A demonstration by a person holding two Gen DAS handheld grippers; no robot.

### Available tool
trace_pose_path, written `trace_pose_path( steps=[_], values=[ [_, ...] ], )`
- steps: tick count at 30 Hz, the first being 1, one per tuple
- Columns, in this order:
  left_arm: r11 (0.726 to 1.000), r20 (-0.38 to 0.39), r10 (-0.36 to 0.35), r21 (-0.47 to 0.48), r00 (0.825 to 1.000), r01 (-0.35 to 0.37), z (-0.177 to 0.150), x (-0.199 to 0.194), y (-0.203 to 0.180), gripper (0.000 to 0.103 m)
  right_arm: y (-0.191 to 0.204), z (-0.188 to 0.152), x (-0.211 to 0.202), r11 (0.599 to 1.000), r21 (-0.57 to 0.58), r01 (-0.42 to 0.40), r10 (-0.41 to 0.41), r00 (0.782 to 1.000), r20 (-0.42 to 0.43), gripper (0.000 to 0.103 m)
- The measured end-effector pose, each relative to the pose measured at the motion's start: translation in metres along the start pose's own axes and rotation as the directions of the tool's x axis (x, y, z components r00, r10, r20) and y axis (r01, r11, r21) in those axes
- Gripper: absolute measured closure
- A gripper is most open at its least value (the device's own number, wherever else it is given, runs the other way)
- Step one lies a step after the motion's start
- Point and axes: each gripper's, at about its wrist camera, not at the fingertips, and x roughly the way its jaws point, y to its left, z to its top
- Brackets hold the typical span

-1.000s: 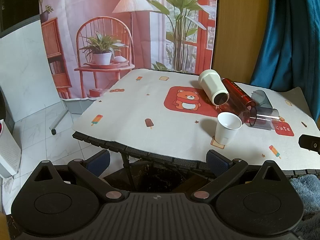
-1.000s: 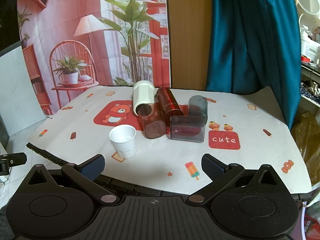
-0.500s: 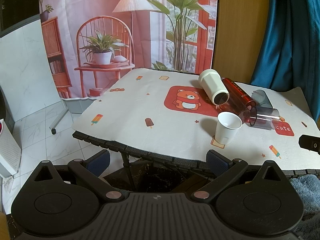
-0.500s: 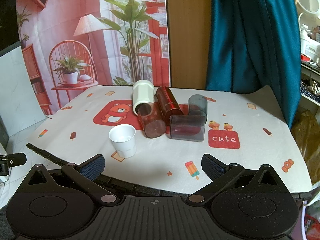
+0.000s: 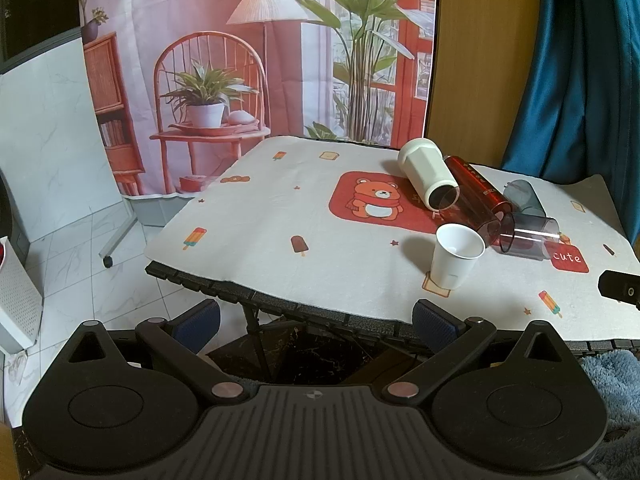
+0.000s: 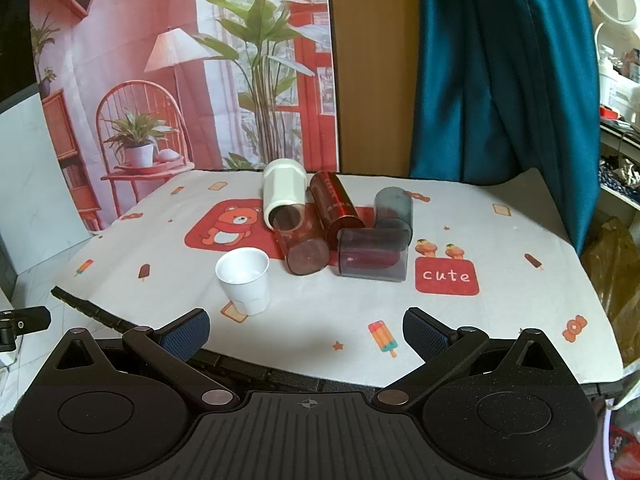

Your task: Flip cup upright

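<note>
A white paper cup stands upright on the table near its front edge. Behind it several cups lie on their sides in a cluster: a cream cup, a clear reddish cup, a red cup, a smoky cup with a dark red inside and a grey cup. My left gripper is open and empty, off the table's front left edge. My right gripper is open and empty, over the front edge, just near of the white cup.
The table wears a white cloth with a bear patch and a "cute" patch. A printed backdrop and a teal curtain stand behind. The tiled floor lies to the left. Each view shows a tip of the other gripper at its edge.
</note>
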Motion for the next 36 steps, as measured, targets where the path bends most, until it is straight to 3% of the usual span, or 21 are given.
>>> trace_pose_path(
  steps=[36],
  values=[
    [1.0, -0.018, 0.005, -0.002, 1.0, -0.005, -0.0027, 0.0015, -0.0015, 0.0, -0.0033, -0.0019, 0.004, 1.0, 0.018, 0.004, -0.004, 1.0, -0.027, 0.0]
  ],
)
